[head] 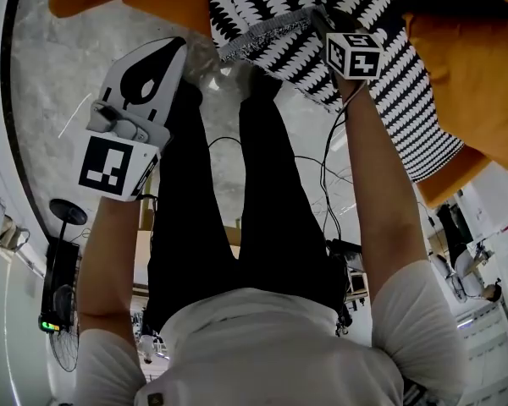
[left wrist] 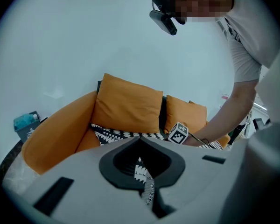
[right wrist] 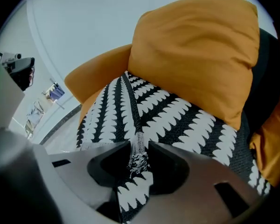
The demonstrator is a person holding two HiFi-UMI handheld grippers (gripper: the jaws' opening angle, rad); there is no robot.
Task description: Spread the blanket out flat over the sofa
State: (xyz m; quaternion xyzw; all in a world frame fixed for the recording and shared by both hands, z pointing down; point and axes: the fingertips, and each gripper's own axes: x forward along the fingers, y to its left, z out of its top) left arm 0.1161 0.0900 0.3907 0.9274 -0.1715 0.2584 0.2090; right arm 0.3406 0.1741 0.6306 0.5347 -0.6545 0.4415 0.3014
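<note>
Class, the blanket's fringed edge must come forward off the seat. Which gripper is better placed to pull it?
Left, probably. The left gripper pinches the blanket by its fringe out over the floor, in front of the sofa; the right gripper pinches it farther in.

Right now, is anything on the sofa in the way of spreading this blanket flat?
Nothing loose shows on the sofa. The left gripper and right gripper are each shut on the blanket, at its fringed edge. Only two orange cushions stand against the back, at the blanket's far side.
</note>
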